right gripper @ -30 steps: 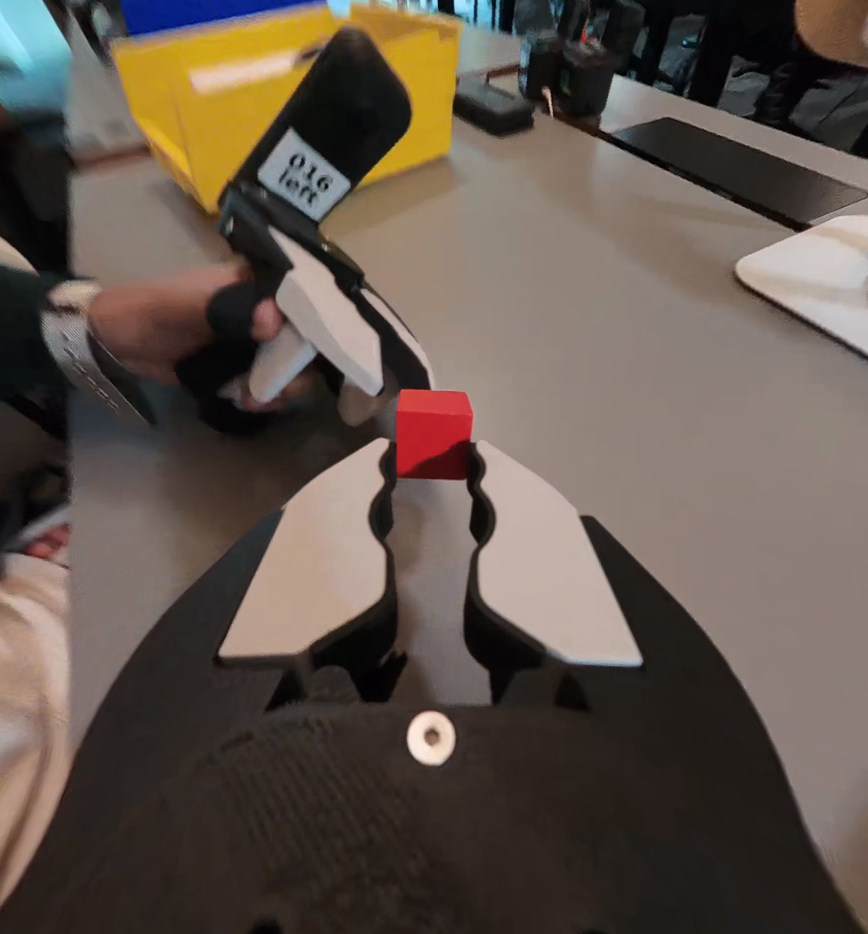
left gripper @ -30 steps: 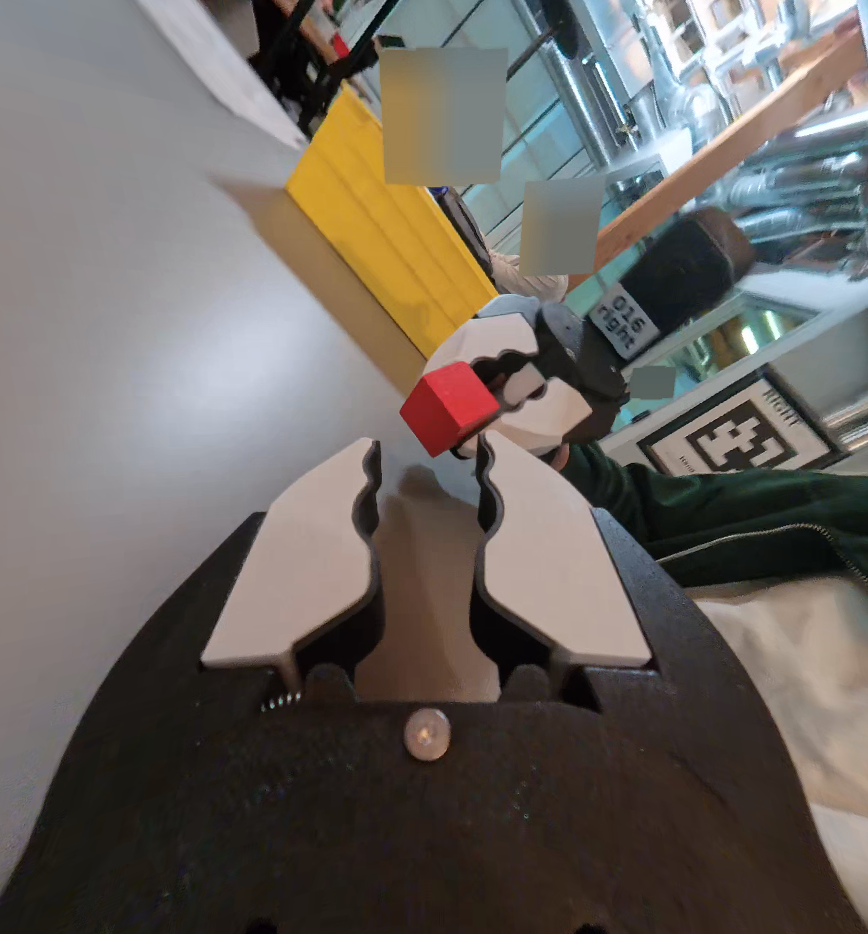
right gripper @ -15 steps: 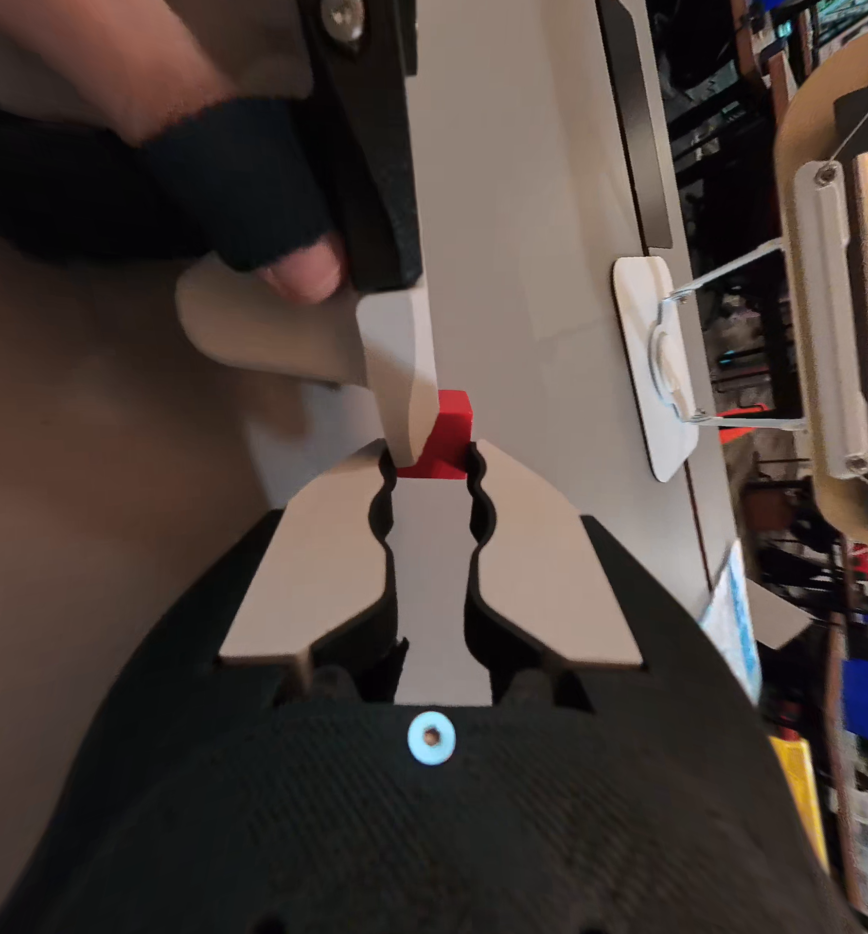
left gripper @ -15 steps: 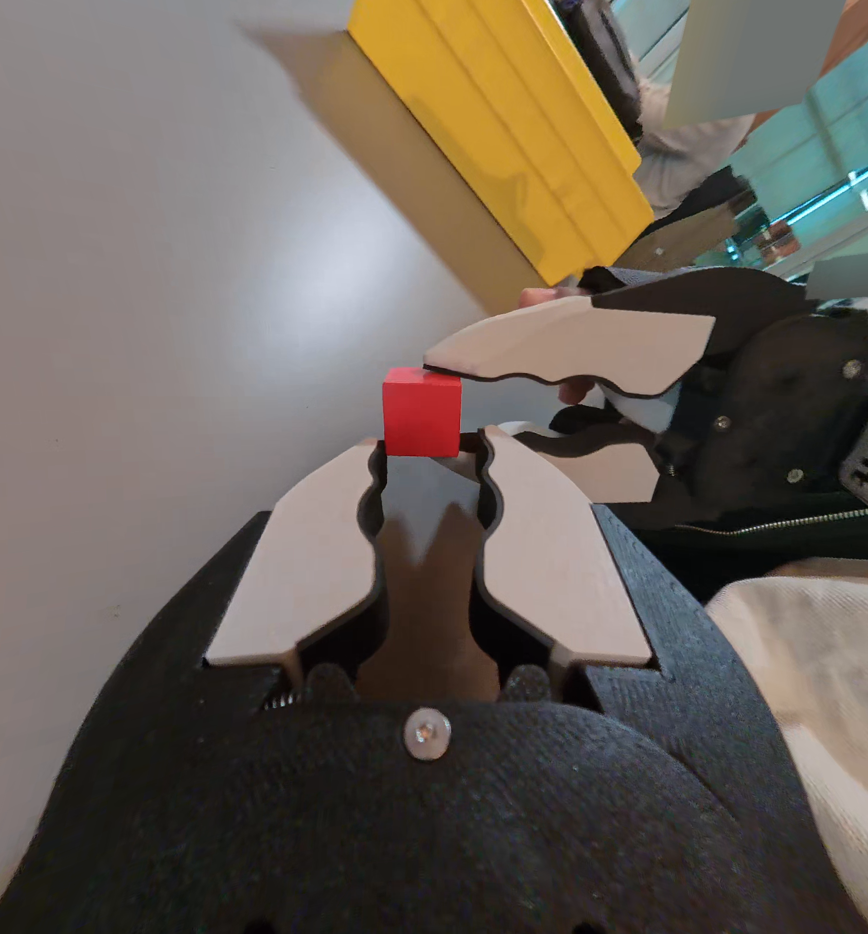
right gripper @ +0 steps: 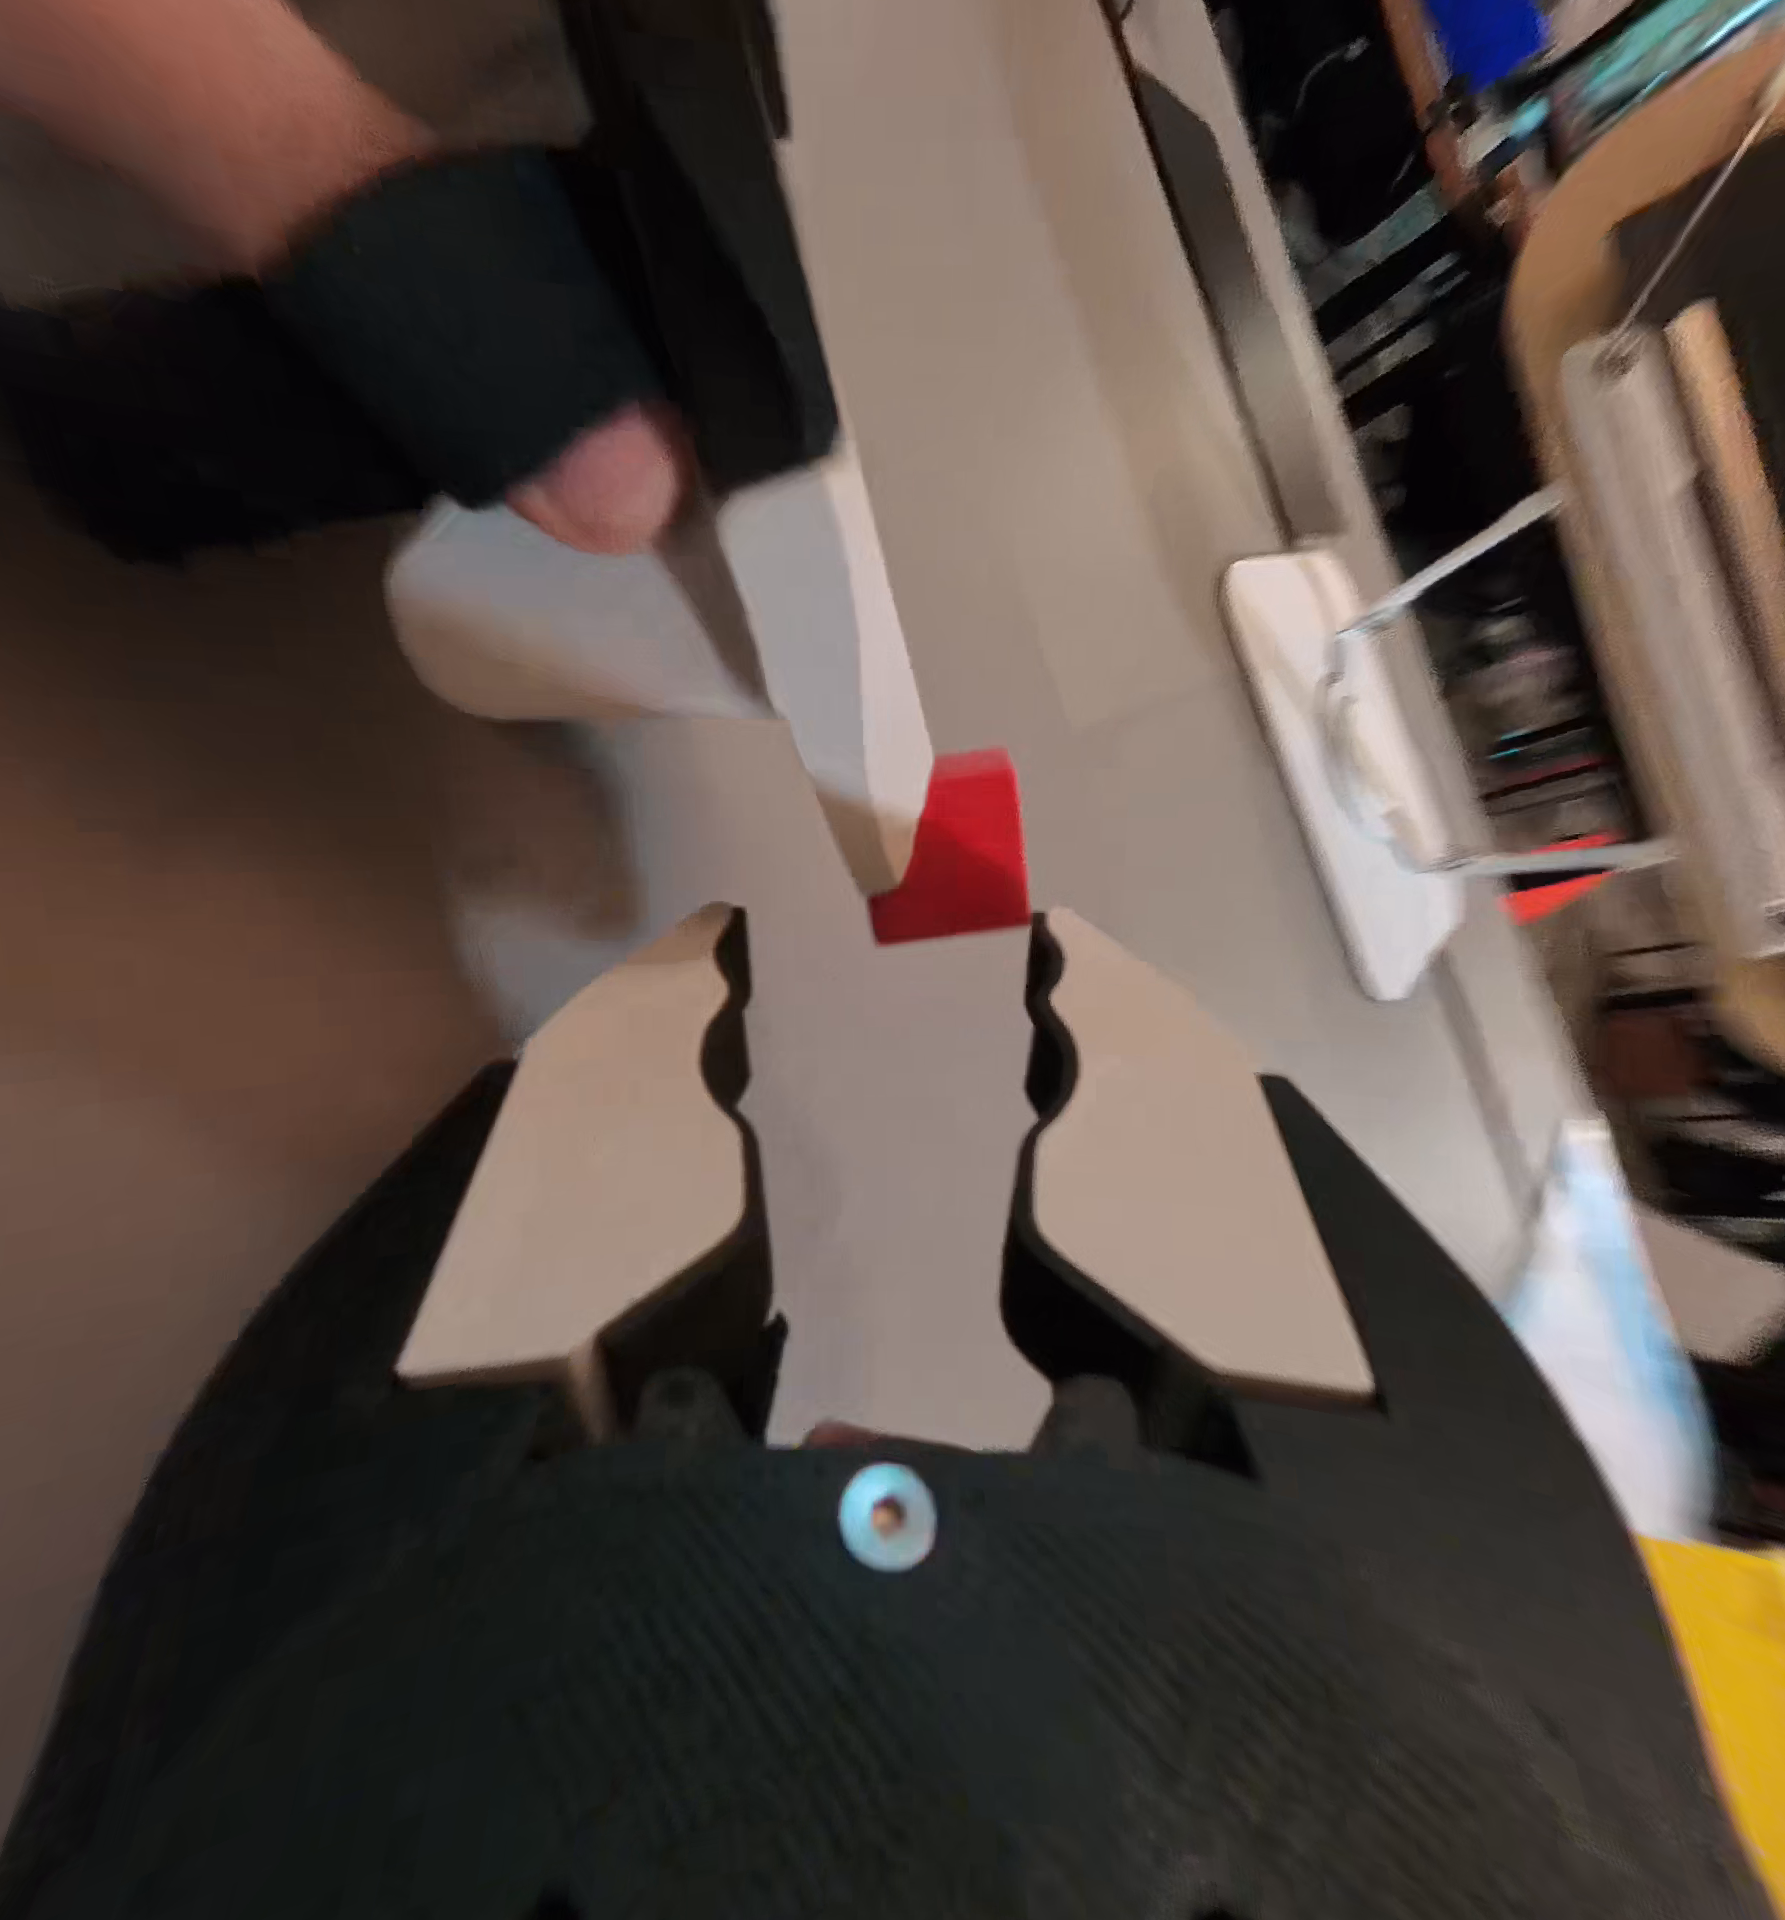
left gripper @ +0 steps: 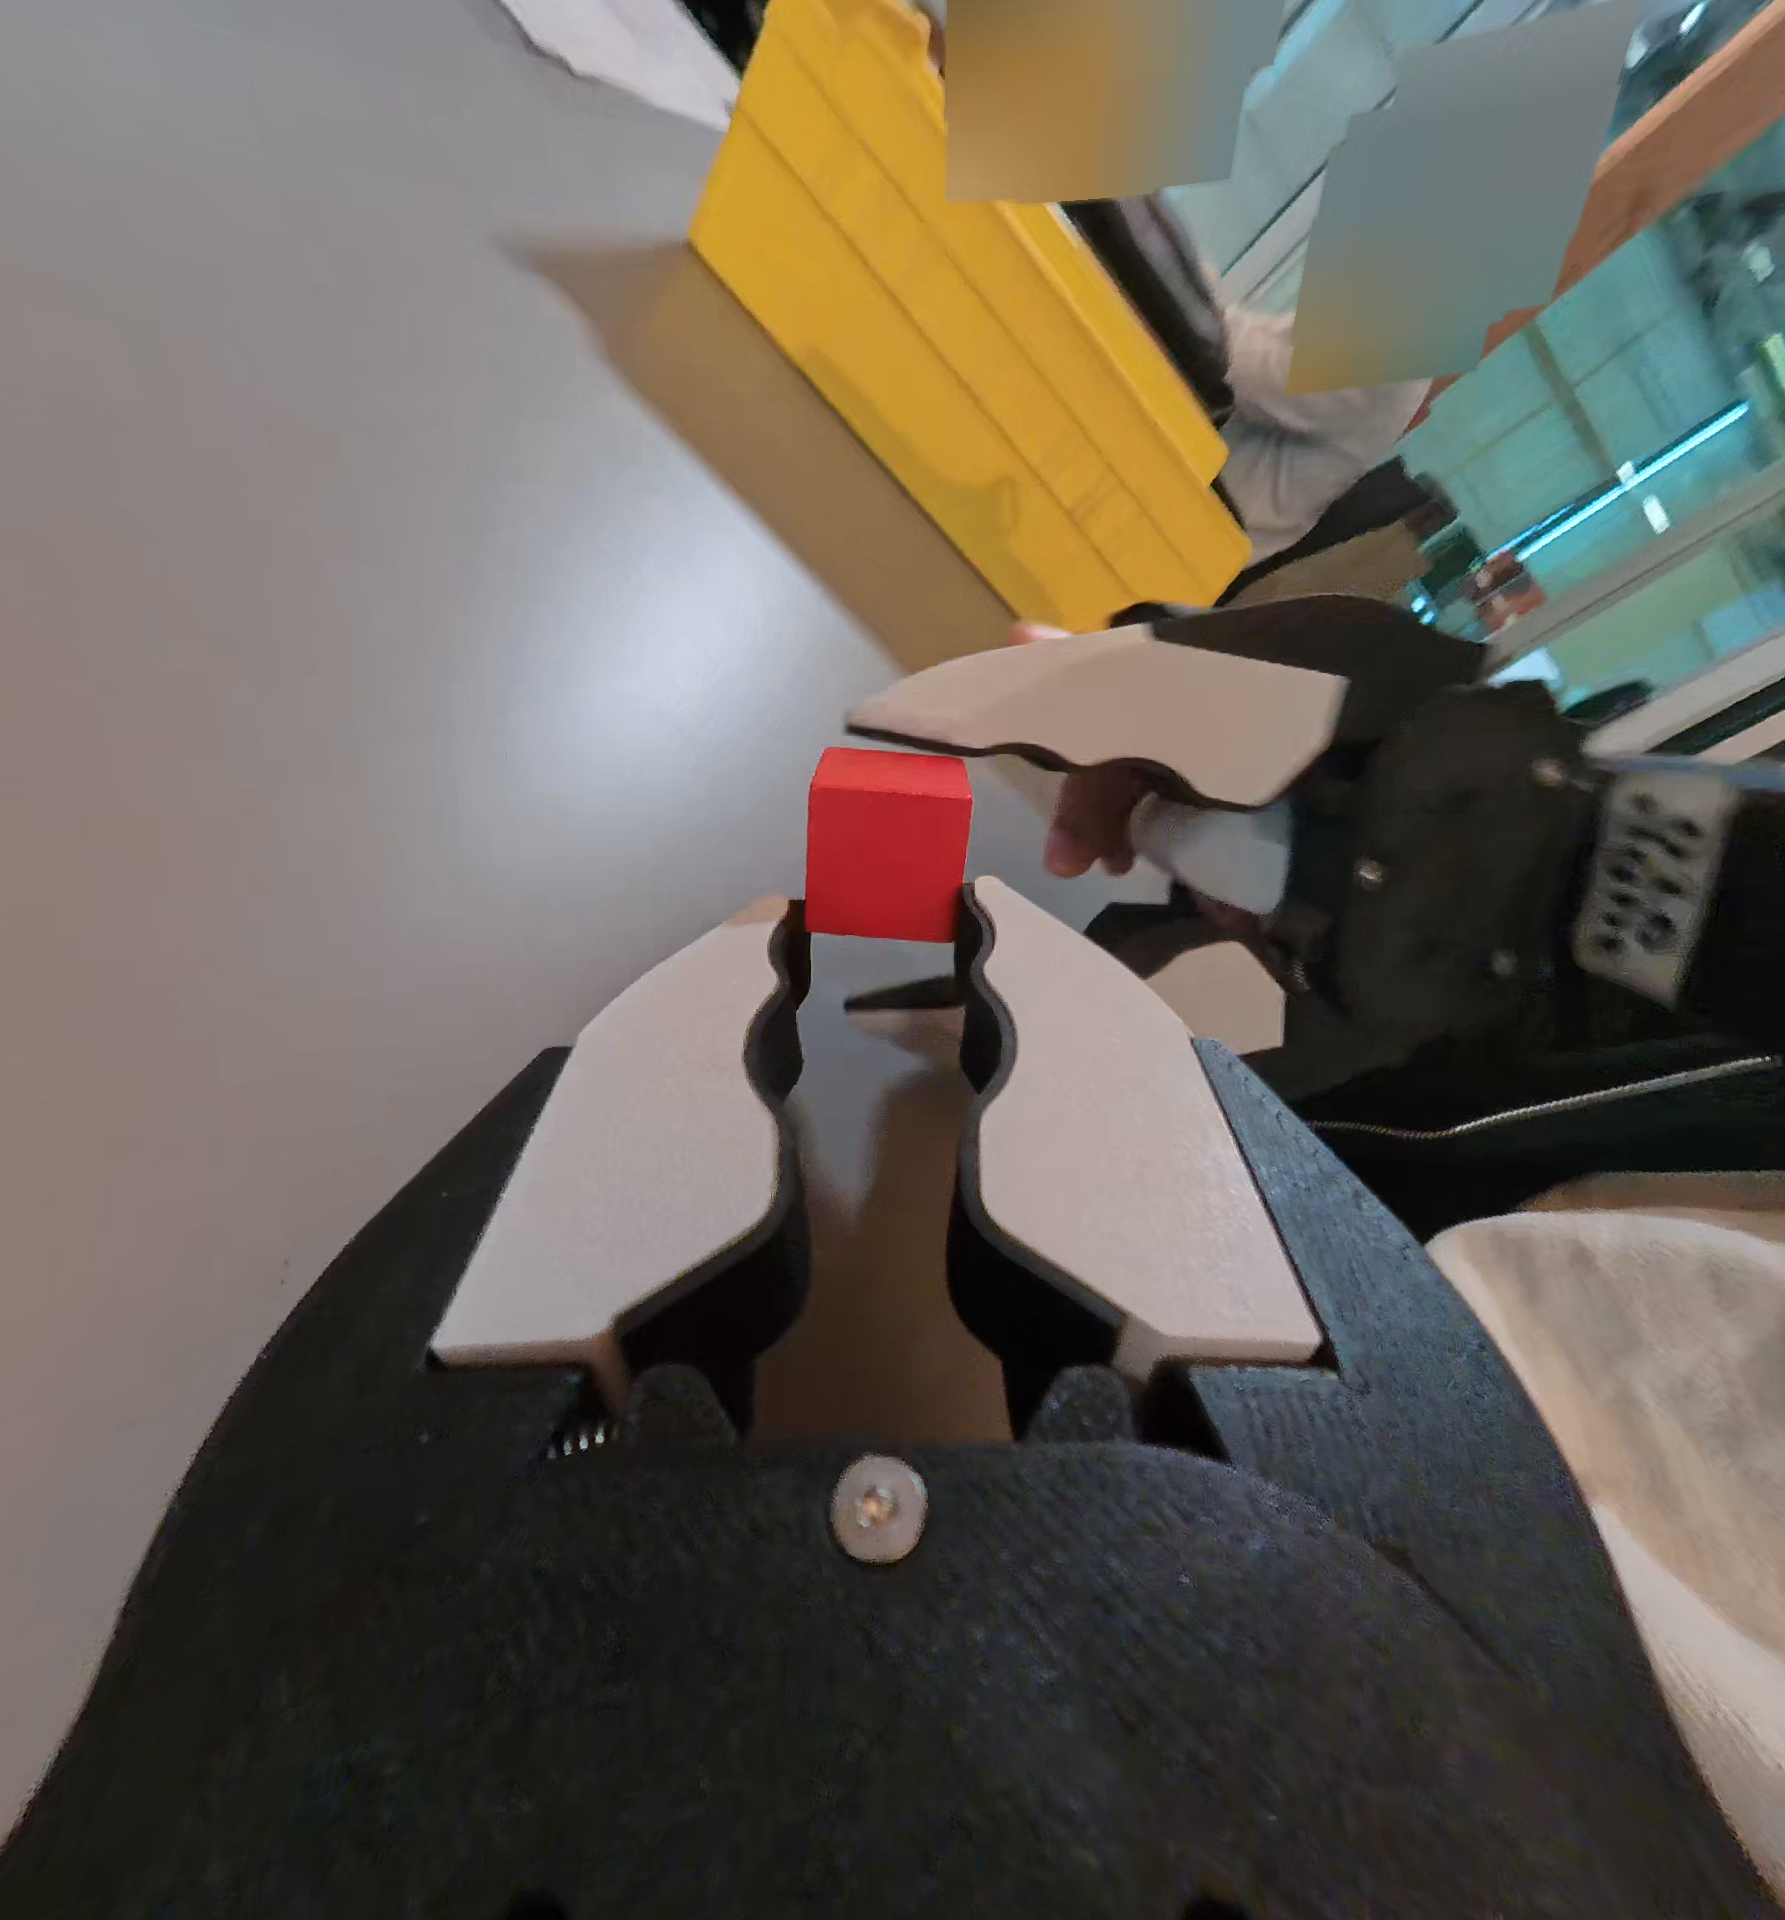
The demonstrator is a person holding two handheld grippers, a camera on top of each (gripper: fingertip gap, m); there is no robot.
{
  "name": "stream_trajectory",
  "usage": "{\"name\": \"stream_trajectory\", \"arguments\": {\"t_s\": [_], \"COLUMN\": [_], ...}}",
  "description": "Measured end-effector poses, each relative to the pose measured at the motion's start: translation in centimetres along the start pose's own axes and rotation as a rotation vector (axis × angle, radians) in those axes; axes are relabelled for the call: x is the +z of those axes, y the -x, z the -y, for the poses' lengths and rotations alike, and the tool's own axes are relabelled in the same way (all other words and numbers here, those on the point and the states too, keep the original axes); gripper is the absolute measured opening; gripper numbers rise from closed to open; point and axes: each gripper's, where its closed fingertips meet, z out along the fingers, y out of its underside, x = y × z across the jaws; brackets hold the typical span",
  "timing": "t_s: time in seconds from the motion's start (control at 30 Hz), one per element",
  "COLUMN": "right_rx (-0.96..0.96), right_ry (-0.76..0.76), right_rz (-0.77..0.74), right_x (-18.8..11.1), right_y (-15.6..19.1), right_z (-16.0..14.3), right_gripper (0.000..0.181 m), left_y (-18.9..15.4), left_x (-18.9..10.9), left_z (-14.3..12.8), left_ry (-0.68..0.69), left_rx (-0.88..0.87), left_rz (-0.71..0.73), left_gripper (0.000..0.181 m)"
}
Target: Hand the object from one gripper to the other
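Left wrist view: the red cube (left gripper: 888, 844) is pinched between the left hand-held gripper (left gripper: 883, 914) fingertips, above the grey desk (left gripper: 244, 623). The right hand-held gripper (right gripper: 886, 930) is spread, the cube just beyond at 12 o'clock.

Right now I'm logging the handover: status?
Left gripper shut on red cube. Right gripper open, clear of it. Nothing in the way.

Two close wrist views, crossing, sharing red cube (left gripper: 888, 844)
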Motion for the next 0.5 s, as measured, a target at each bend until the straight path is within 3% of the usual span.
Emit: {"name": "stream_trajectory", "arguments": {"t_s": [0.1, 0.17, 0.33, 0.5], "right_rx": [0.295, 0.492, 0.952, 1.073], "right_ry": [-0.077, -0.211, -0.626, -0.726], "right_rz": [0.184, 0.305, 0.546, 0.669], "right_x": [0.7, 0.3, -3.5, -4.3], "right_y": [-0.1, -0.8, -4.7, -5.0], "right_z": [-0.7, 0.0, 2.5, 3.1], "right_gripper": [0.069, 0.071, 0.052, 0.050], "left_y": [-0.3, -0.6, -1.8, -3.3], "left_x": [-0.8, -1.3, -2.1, -1.8], "left_z": [1.3, 1.9, 3.1, 3.1], "left_ry": [-0.084, -0.133, -0.229, -0.242], "left_rx": [-0.006, -0.008, -0.018, 0.016], "left_rz": [-0.057, -0.110, -0.237, -0.329], "left_gripper": [0.028, 0.028, 0.028, 0.027]}}
